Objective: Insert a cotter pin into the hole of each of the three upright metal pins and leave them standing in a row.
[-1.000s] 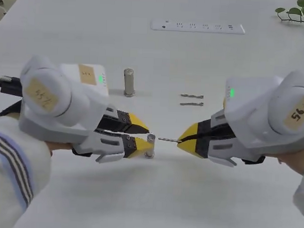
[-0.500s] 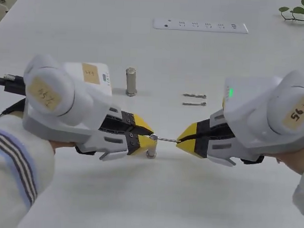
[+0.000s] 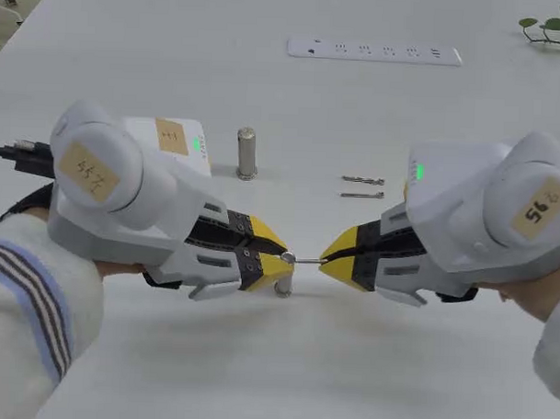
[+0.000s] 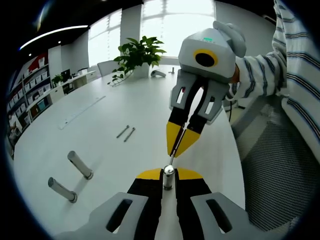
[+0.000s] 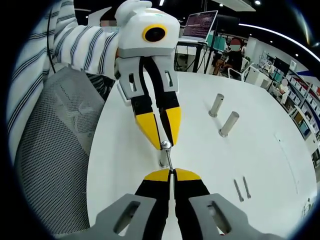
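Observation:
My left gripper (image 3: 280, 262) is shut on an upright metal pin (image 3: 284, 281) that stands on the white table; its rounded head sits between my yellow tips (image 4: 169, 173). My right gripper (image 3: 323, 261) faces it from the right, shut on a thin cotter pin (image 3: 306, 260). The cotter pin (image 5: 169, 159) lies level, its free end touching the head of the metal pin (image 5: 165, 145). Whether it has entered the hole is not visible. A second metal pin (image 3: 247, 154) stands behind. In the left gripper view two other metal pins (image 4: 80, 165) (image 4: 62, 190) stand at the left.
Two spare cotter pins (image 3: 363, 187) lie side by side behind the right gripper. A white power strip (image 3: 374, 52) lies at the far edge of the table, and a plant (image 3: 553, 24) reaches in at the far right. An office chair (image 4: 280, 165) stands beside the table.
The left jaws have closed around the metal pin. The right gripper has moved left, so less of the cotter pin shows between the tips. The head camera has shifted slightly.

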A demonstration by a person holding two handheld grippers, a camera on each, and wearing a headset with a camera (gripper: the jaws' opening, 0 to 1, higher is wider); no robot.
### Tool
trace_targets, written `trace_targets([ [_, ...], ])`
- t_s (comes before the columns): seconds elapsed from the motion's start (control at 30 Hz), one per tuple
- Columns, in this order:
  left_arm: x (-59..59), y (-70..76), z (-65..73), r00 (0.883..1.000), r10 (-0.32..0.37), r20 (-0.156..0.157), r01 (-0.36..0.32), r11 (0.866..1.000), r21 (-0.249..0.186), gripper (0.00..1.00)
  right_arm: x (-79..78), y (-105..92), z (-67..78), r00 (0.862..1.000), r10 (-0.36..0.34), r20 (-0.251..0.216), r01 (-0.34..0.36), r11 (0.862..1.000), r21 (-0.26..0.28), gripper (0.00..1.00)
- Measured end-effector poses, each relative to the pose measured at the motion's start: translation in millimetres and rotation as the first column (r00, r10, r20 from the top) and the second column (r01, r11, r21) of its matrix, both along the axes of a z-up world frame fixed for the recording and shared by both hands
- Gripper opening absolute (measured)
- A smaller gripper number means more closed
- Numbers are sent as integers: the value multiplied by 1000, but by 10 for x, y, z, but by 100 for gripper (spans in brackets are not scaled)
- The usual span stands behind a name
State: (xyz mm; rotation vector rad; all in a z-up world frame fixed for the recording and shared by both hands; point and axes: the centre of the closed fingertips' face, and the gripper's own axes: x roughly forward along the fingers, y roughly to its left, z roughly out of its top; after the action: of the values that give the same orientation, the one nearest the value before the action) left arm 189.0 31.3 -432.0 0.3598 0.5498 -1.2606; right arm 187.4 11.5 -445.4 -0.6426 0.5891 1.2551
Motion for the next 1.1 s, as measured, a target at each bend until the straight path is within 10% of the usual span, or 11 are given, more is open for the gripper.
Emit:
trace_targets([
  [1.1,7,-14,-7,999,27,-39,-29,999,-35,5,4,181,-25,997,75,16,-75,997,11,5],
])
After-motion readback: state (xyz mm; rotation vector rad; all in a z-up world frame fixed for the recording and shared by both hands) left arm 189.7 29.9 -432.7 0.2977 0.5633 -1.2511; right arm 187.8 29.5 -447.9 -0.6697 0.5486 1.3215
